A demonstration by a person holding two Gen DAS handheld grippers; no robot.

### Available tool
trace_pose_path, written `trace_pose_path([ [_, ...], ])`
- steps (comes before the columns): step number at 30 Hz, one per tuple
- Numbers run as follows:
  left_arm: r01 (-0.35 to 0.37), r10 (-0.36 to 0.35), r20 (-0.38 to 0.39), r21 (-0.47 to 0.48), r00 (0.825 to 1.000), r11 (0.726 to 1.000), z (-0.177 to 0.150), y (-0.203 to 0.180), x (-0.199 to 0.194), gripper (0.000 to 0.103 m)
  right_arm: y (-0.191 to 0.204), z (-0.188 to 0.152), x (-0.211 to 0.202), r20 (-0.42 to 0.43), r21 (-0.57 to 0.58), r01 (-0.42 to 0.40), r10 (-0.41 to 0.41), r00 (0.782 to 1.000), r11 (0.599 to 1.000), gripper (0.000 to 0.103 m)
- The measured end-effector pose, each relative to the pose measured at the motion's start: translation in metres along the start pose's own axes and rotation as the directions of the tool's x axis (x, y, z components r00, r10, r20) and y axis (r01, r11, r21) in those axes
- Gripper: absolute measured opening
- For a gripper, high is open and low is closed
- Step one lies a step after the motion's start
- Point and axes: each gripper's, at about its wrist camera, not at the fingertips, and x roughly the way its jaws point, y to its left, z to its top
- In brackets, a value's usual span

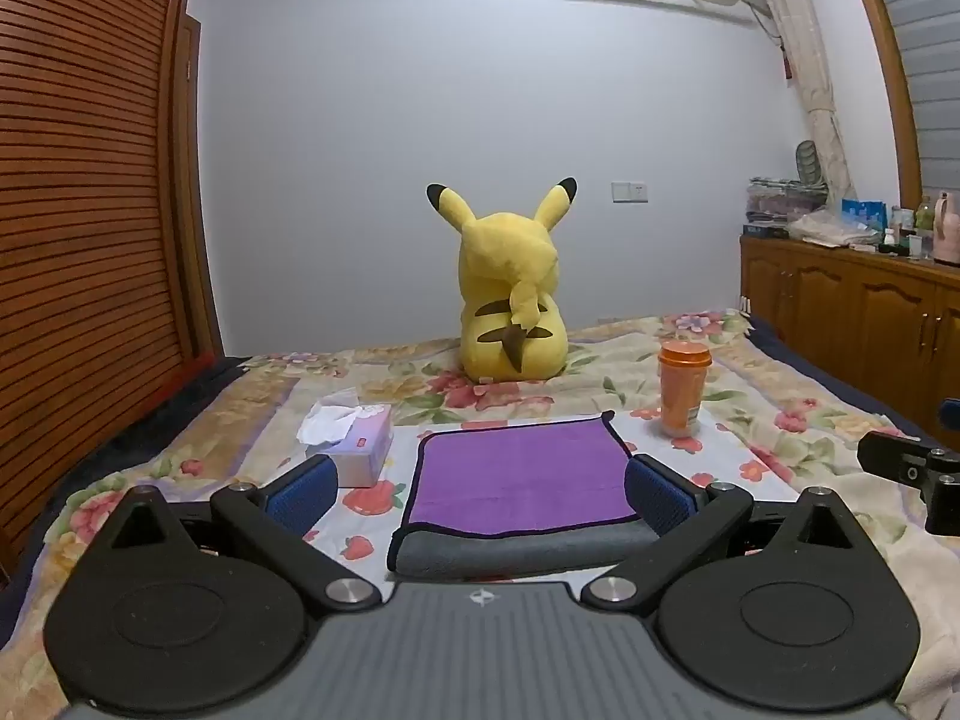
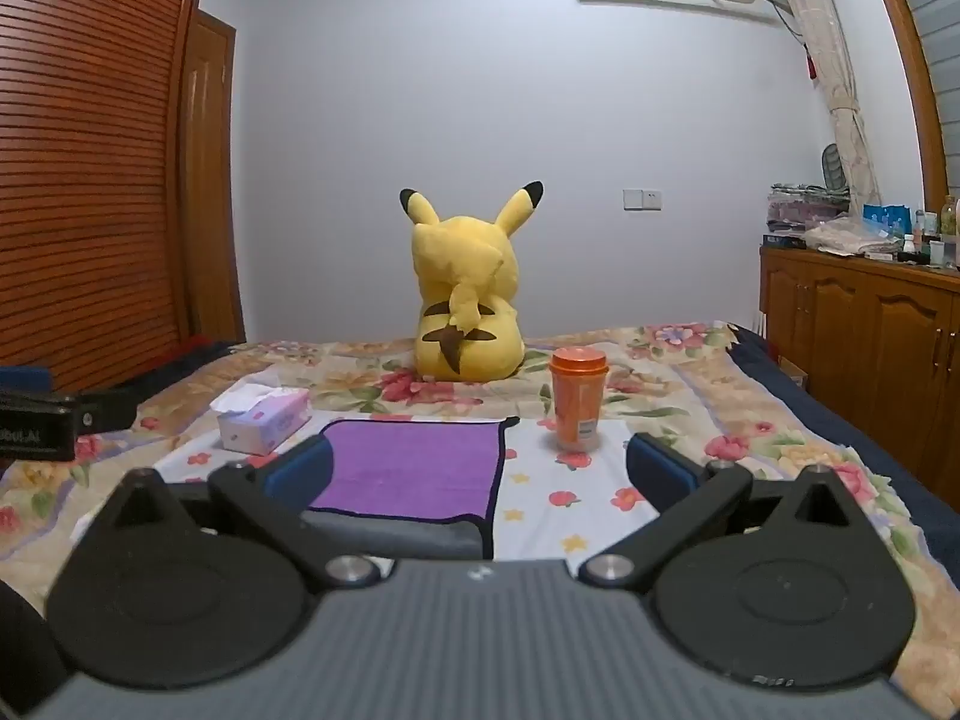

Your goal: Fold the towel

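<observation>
A purple towel (image 1: 522,471) with a dark hem and grey underside lies folded flat on the flowered bedspread; its grey folded edge faces me. It also shows in the right wrist view (image 2: 414,468). My left gripper (image 1: 480,489) is open, its blue pads (image 1: 300,489) spread wide, just in front of the towel's near edge. My right gripper (image 2: 480,471) is open and empty, over the towel's right edge and the sheet beside it. Neither touches the towel.
A tissue box (image 1: 351,441) sits left of the towel, an orange cup (image 1: 684,390) to its right. A yellow plush toy (image 1: 510,300) sits further back. A wooden cabinet (image 1: 858,312) stands on the right, a slatted wardrobe (image 1: 84,240) on the left.
</observation>
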Motion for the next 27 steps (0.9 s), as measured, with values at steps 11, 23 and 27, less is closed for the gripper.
trace_pose_path([
  [11, -0.001, 0.001, 0.001, 0.0, 1.0, 1.0, 0.0001, 0.0005, -0.0002, 0.103, -0.0005, 0.0007, -0.0005, -0.005, -0.001, -0.001, 0.001, 1.0, 1.0, 0.103],
  [23, -0.005, 0.005, 0.004, 0.006, 1.0, 1.0, 0.0015, 0.0052, -0.0011, 0.103, -0.0047, -0.0017, -0.001, -0.006, 0.005, 0.002, -0.002, 1.0, 1.0, 0.103],
  [27, -0.005, 0.005, 0.003, 0.008, 1.0, 1.0, -0.001, 0.0065, -0.0014, 0.103, -0.0045, -0.0024, 0.0003, -0.009, 0.01, 0.0, 0.001, 1.0, 1.0, 0.103],
])
